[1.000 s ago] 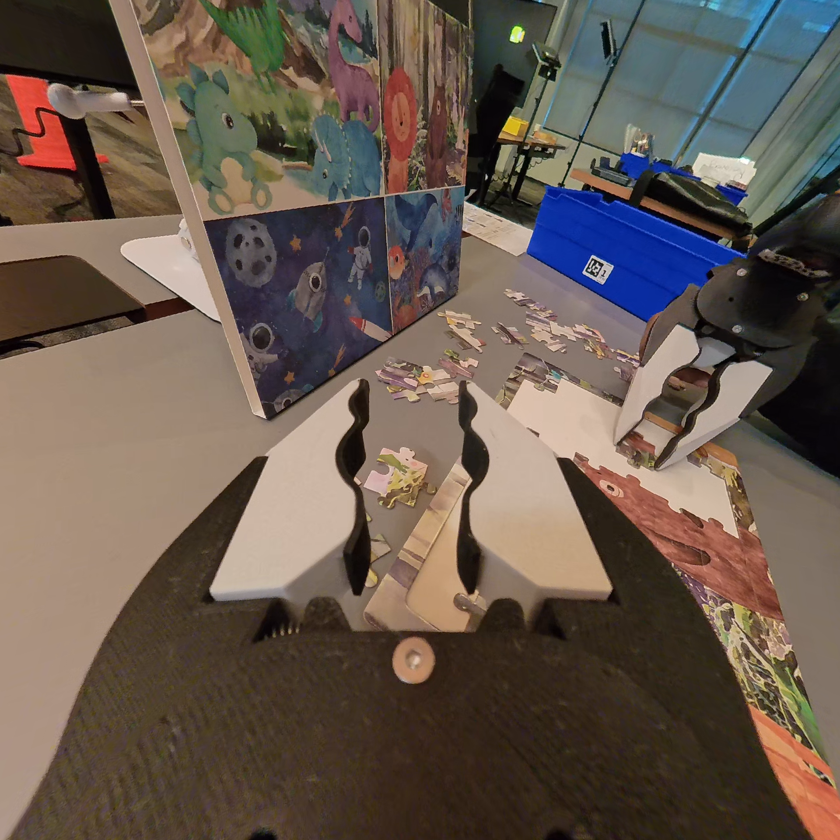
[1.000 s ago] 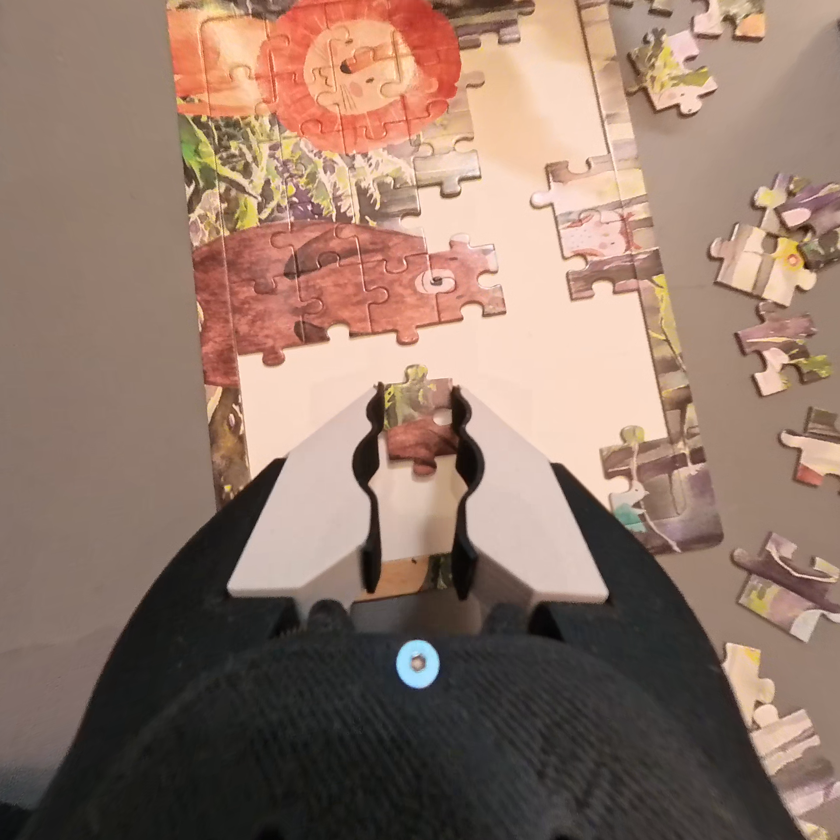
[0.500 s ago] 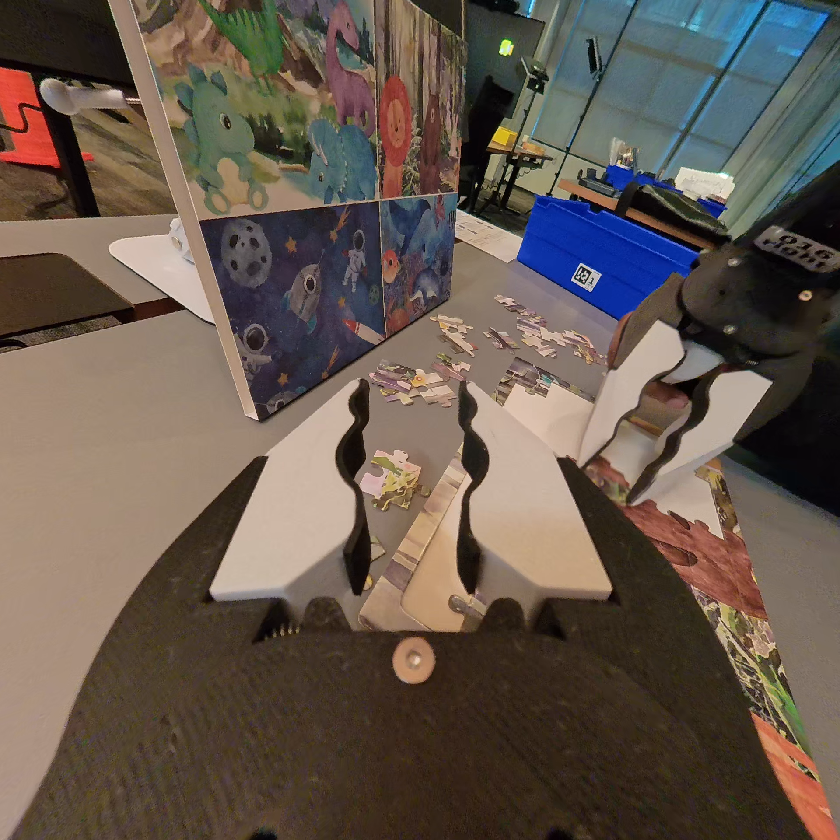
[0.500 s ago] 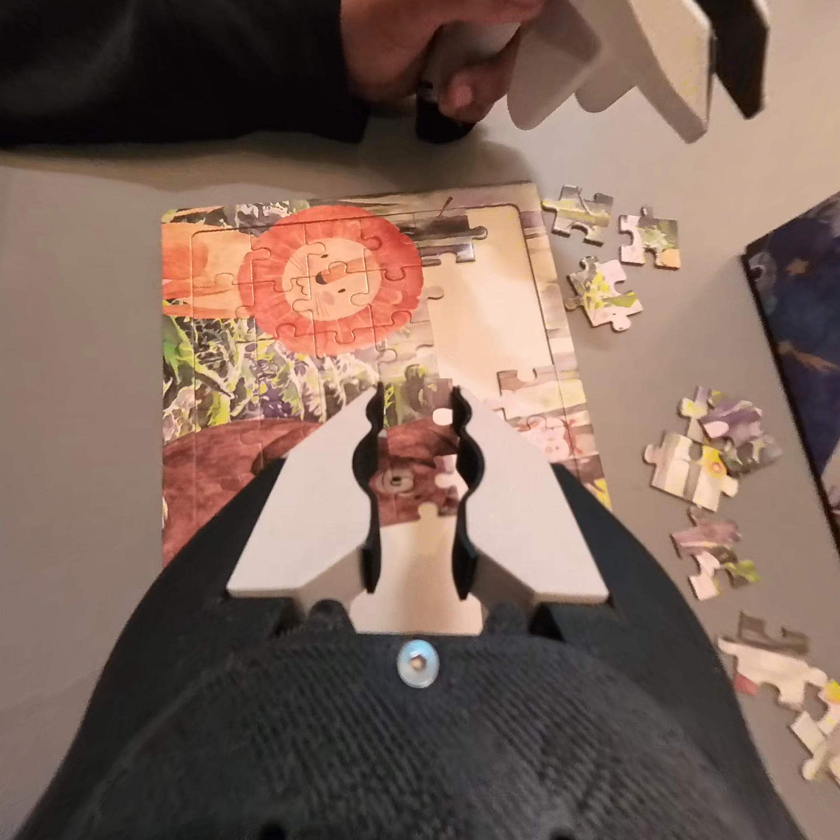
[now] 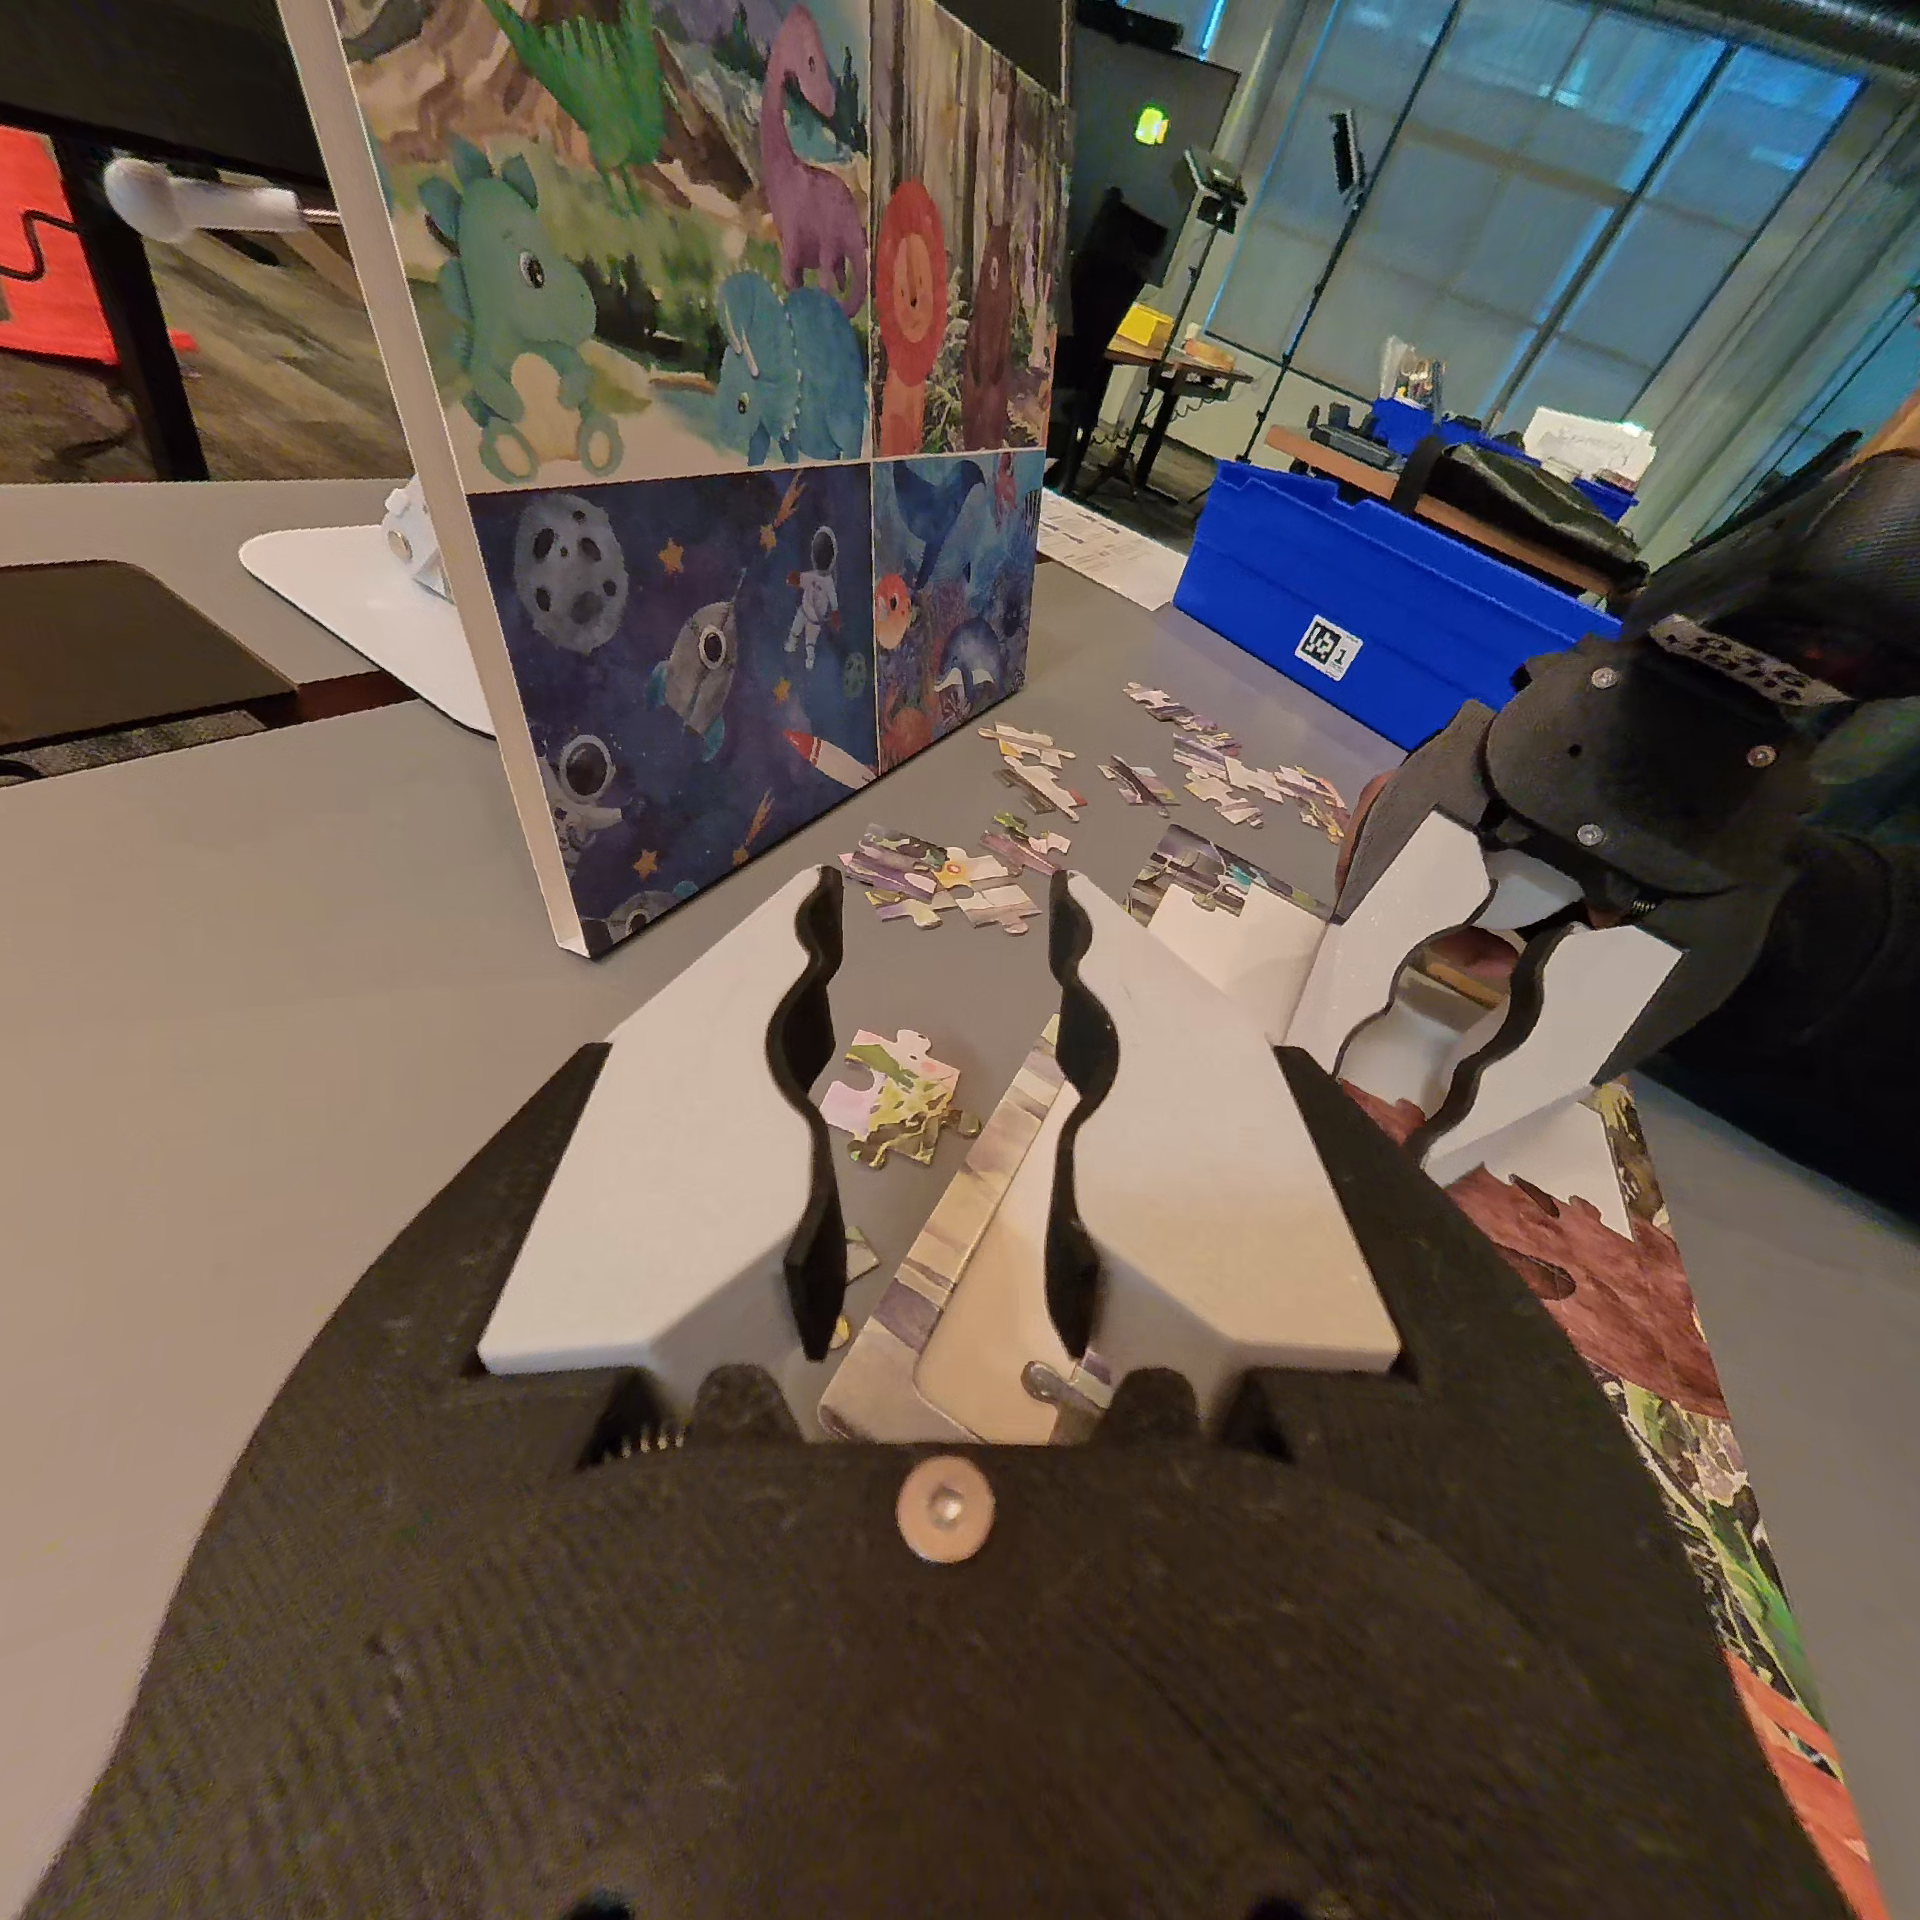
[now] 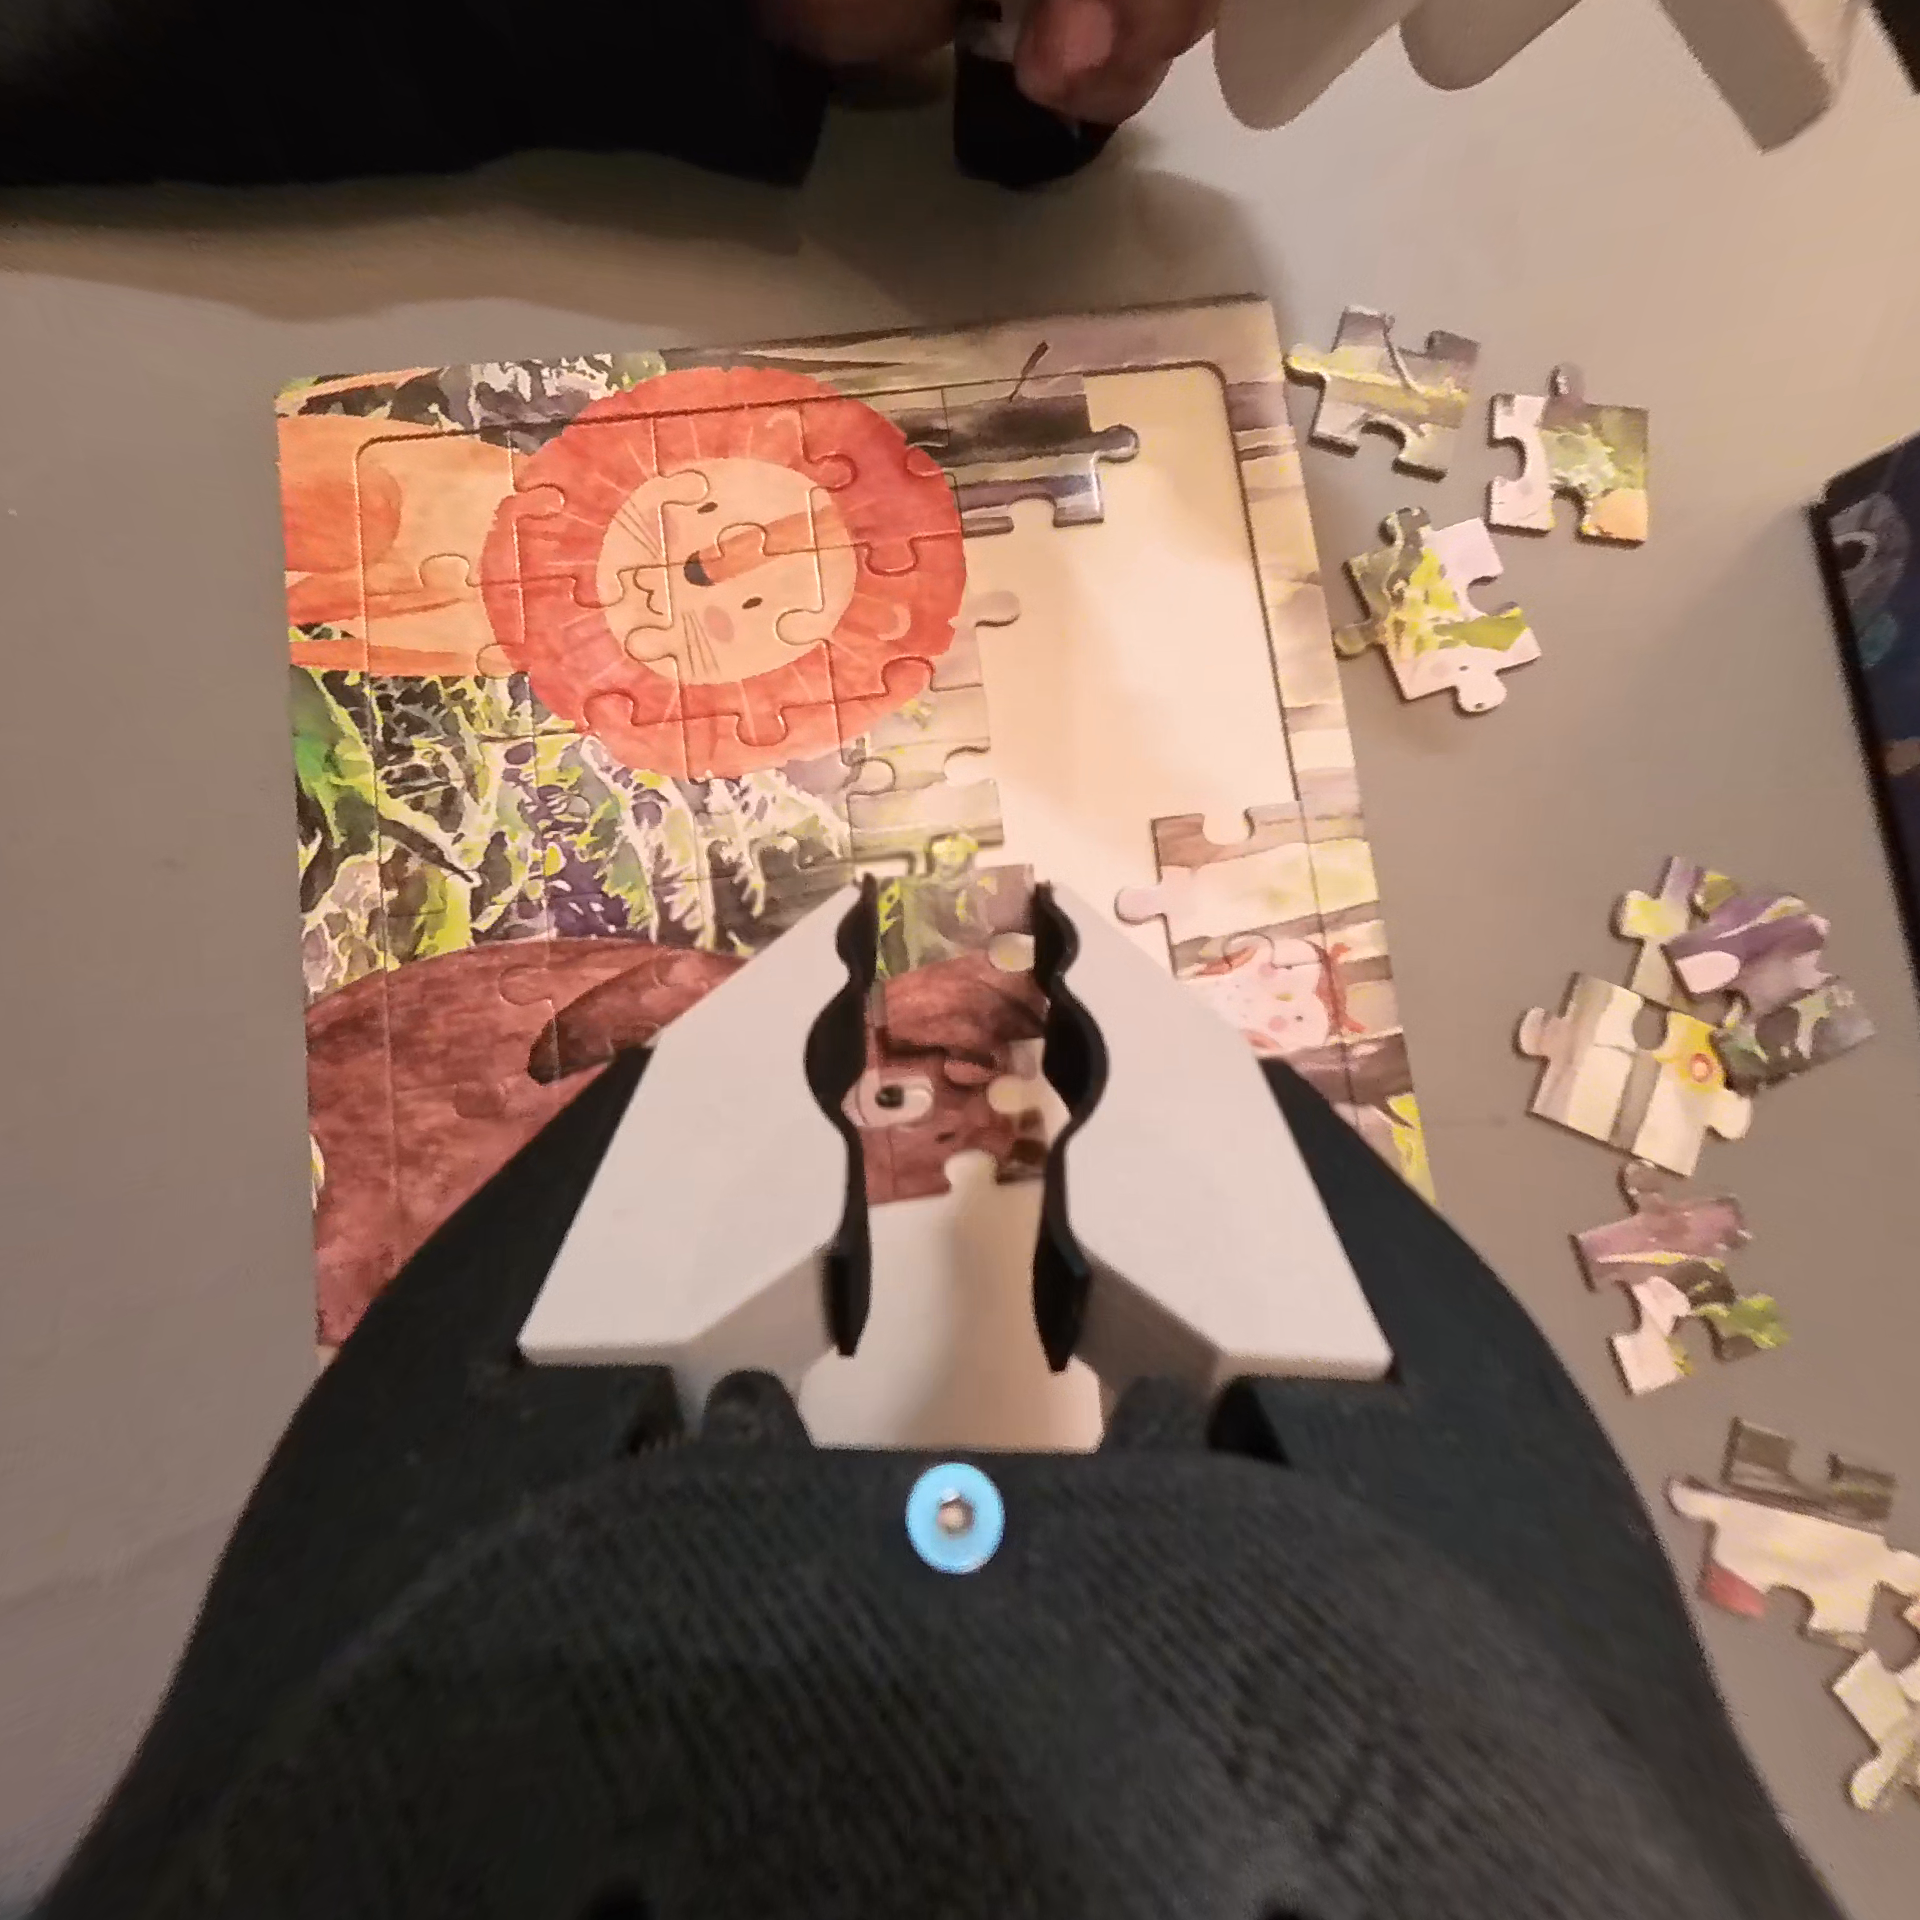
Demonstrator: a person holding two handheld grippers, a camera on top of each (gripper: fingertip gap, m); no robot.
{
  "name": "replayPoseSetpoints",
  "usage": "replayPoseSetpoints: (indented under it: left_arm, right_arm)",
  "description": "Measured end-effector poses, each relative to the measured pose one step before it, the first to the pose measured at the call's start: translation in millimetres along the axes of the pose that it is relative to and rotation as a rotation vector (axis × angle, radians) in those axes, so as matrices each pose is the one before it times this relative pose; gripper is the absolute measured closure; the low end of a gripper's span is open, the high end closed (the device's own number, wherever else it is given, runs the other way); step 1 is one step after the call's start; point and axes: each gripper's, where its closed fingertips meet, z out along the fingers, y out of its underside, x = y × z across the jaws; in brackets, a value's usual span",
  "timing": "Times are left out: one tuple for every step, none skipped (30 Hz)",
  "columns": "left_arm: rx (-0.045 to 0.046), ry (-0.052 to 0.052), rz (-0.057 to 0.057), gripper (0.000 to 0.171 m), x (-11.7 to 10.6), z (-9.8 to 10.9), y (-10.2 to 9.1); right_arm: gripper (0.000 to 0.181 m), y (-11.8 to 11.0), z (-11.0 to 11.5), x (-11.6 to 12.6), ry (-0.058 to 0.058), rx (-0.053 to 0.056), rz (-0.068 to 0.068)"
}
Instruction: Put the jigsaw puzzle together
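Note:
The puzzle tray (image 6: 1143, 644) lies on the grey table, with a lion (image 6: 727, 571), leaves and a brown bear (image 6: 436, 1039) put together and bare areas at right and bottom. My right gripper (image 6: 951, 904) is shut on a green-and-brown puzzle piece (image 6: 951, 935), held over the bear's head. It also shows in the left wrist view (image 5: 1392, 1101), pointing down at the tray. My left gripper (image 5: 940, 894) is open and empty, above the tray's corner (image 5: 966, 1226), with a loose piece (image 5: 899, 1107) seen through its gap. Its white fingers (image 6: 1455, 62) show blurred in the right wrist view.
Loose pieces lie right of the tray (image 6: 1434, 613) and further along (image 6: 1662, 1039); more lie in clusters (image 5: 1226, 774). A picture board (image 5: 727, 520) stands upright on a white base (image 5: 343, 582). A blue bin (image 5: 1382, 623) sits at the far table edge. It is some 8 cm from my right tips to the lion (image 6: 727, 571).
My right gripper has carried the piece from the bare bottom area up over the bear's head, and the view now takes in the whole tray. My left gripper has hardly moved.

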Motion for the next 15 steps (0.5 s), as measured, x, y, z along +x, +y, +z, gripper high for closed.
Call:
replayPoseSetpoints:
  left_arm:
    - [0.00117, 0.0003, -0.0017, 0.133, -0.19, -0.16, -0.13]
    - [0.00113, 0.0002, -0.0014, 0.133, -0.16, -0.08, -0.12]
    - [0.00060, 0.0004, -0.0013, 0.133, -0.08, -0.04, -0.04]
    - [0.00021, 0.0002, -0.0009, 0.133, -0.05, 0.00, -0.07]
    - [-0.00038, 0.0000, -0.0003, 0.133, -0.05, 0.03, 0.02]
    - [-0.00050, 0.0000, 0.0003, 0.133, 0.04, 0.04, 0.08]
    - [-0.00047, -0.0003, 0.0006, 0.133, -0.02, 0.05, 0.07]
    - [-0.00077, 0.0000, 0.0003, 0.133, 0.13, 0.09, 0.03]
    - [-0.00048, -0.0001, 0.0001, 0.133, -0.10, 0.03, 0.03]
    - [-0.00009, 0.0000, -0.0004, 0.133, 0.02, -0.01, 0.01]
    - [0.00020, 0.0002, -0.0007, 0.133, -0.09, 0.01, 0.03]
    - [0.00053, -0.0001, -0.0007, 0.133, -0.09, 0.02, -0.11]
    - [0.00043, 0.0001, -0.0007, 0.133, -0.10, -0.11, 0.02]
    - [0.00048, 0.0000, -0.0005, 0.133, -0.03, -0.04, -0.07]
    - [0.00022, -0.0003, -0.0003, 0.133, -0.08, -0.06, -0.04]
  right_arm:
    - [0.154, 0.73, -3.68, 2.25, 0.0119, 0.0047, 0.0051]
    - [0.154, 0.78, -4.73, 2.50, 0.0118, 0.0094, 0.0092]
    - [0.154, 0.92, -5.57, 2.80, 0.0114, 0.0124, 0.0140]
    - [0.154, 1.55, -6.06, 3.22, 0.0128, 0.0121, 0.0174]
    - [0.154, 2.37, -6.15, 3.40, 0.0143, 0.0103, 0.0179]
    - [0.154, 3.05, -5.95, 3.10, 0.0144, 0.0079, 0.0173]
    - [0.154, 3.53, -5.68, 2.87, 0.0150, 0.0056, 0.0168]
    - [0.154, 3.69, -4.99, 2.46, 0.0148, 0.0044, 0.0169]
    - [0.154, 3.81, -4.40, 1.53, 0.0118, 0.0031, 0.0157]
    - [0.154, 3.45, -3.65, 0.84, 0.0101, 0.0025, 0.0131]
    - [0.154, 3.08, -2.95, 0.13, 0.0087, 0.0032, 0.0108]
    - [0.154, 2.55, -2.17, -0.69, 0.0051, 0.0030, 0.0093]
    - [0.154, 2.39, -1.42, -1.29, 0.0023, 0.0002, 0.0070]
    - [0.154, 2.70, -0.88, -0.89, 0.0045, -0.0040, 0.0044]
    - [0.154, 2.42, -0.80, -0.29, 0.0076, -0.0050, 0.0030]
